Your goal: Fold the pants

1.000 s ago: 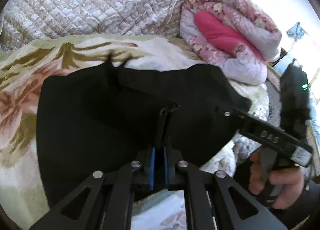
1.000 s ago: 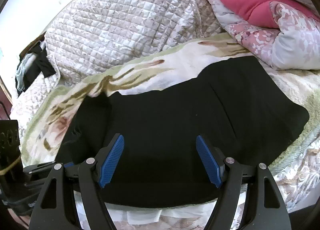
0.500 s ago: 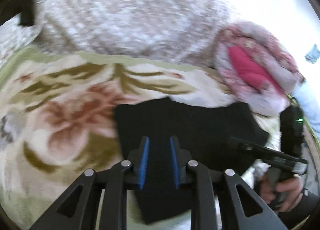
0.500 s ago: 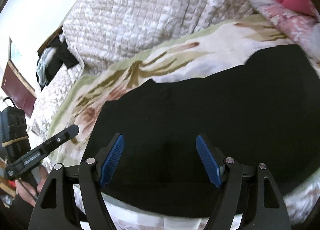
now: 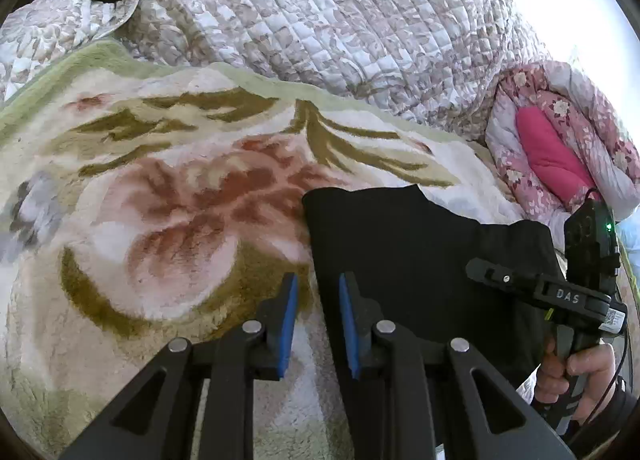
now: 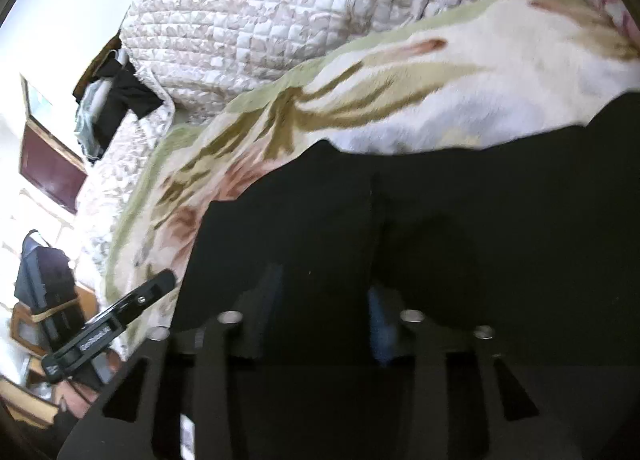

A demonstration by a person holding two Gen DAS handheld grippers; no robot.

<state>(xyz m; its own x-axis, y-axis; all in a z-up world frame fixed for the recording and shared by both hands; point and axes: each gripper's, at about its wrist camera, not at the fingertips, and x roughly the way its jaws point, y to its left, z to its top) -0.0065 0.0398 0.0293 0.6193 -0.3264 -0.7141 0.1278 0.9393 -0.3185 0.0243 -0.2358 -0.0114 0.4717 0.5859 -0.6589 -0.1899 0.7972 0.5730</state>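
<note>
Now the black pants (image 5: pixel 420 260) lie folded on the flowered blanket (image 5: pixel 168 220) that covers the bed, with a quilted cover (image 5: pixel 320 20) heaped behind and a pink floral quilt (image 5: pixel 560 140) rolled up at the far right. From the left wrist view, the left gripper (image 5: pixel 316 320) hangs just above the left edge of the pants, its jaws narrow with a small gap and nothing between them. From the right wrist view, the right gripper (image 6: pixel 324 308) sits low over the middle of the dark cloth; its jaws have just been closing, but the blur and the black fabric hide whether they pinch anything. A hand (image 5: pixel 576 376) holds its handle.
</note>
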